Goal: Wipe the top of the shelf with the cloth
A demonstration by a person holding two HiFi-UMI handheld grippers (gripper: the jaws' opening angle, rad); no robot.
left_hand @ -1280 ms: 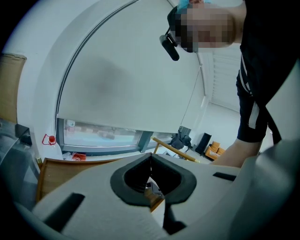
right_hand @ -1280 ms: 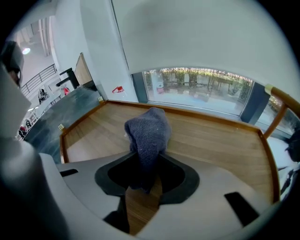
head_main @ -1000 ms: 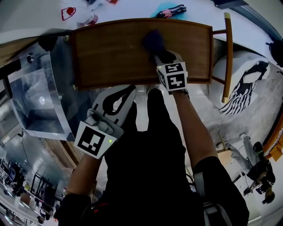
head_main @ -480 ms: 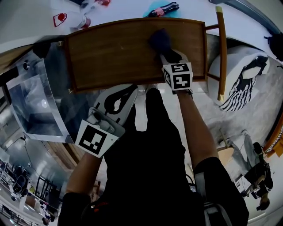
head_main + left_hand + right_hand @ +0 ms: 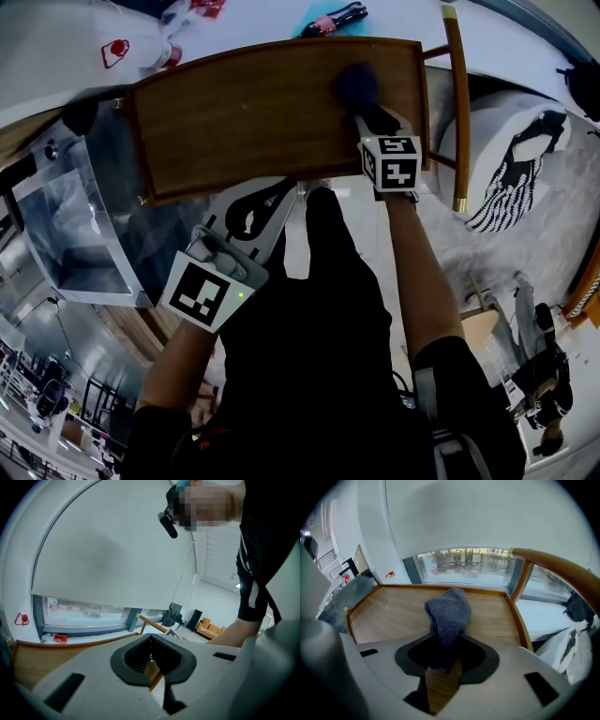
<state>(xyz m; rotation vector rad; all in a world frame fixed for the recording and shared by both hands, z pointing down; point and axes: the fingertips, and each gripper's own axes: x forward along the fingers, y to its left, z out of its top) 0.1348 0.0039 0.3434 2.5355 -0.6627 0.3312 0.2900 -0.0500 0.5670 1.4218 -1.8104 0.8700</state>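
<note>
1. Since the frame one second ago, the right gripper and cloth have shifted along the shelf toward its right end.
2. Right gripper: jaws are clamped on the cloth. Its bunched free end projects ahead of the jaws and rests on the shelf top, so fabric rather than jaw appears to meet the wood.
3. Cloth position: right part of the shelf top, near the far edge.
4. Left gripper: jaws are closed with nothing between them. It is held off the near shelf edge, clear of the wiping path.
5. Judgement: a wiping stroke is under way. The right edge is close, so a reversal is probably due.
</note>
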